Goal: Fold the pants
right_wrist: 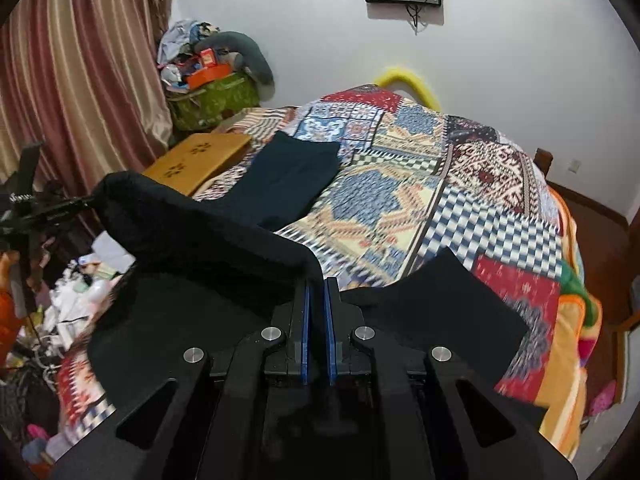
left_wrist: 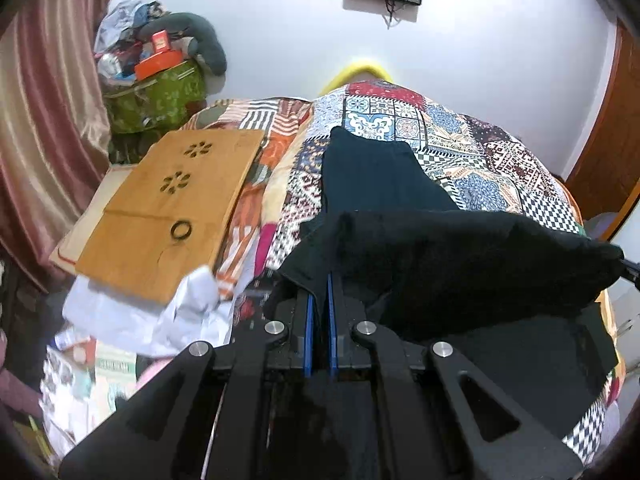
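Black fabric pants (left_wrist: pixel 460 264) hang stretched between both hand-held grippers above a bed covered with a multicoloured patchwork quilt (left_wrist: pixel 460 136). The left gripper (left_wrist: pixel 320 280), its blue-padded jaws closed tight, pinches one end of the raised edge; the right gripper (right_wrist: pixel 316 280) clamps the other end the same way. The rest of the pants drape down onto the quilt. A second dark folded garment (right_wrist: pixel 292 180) lies farther up the bed, beside a wooden lap tray (left_wrist: pixel 168 204).
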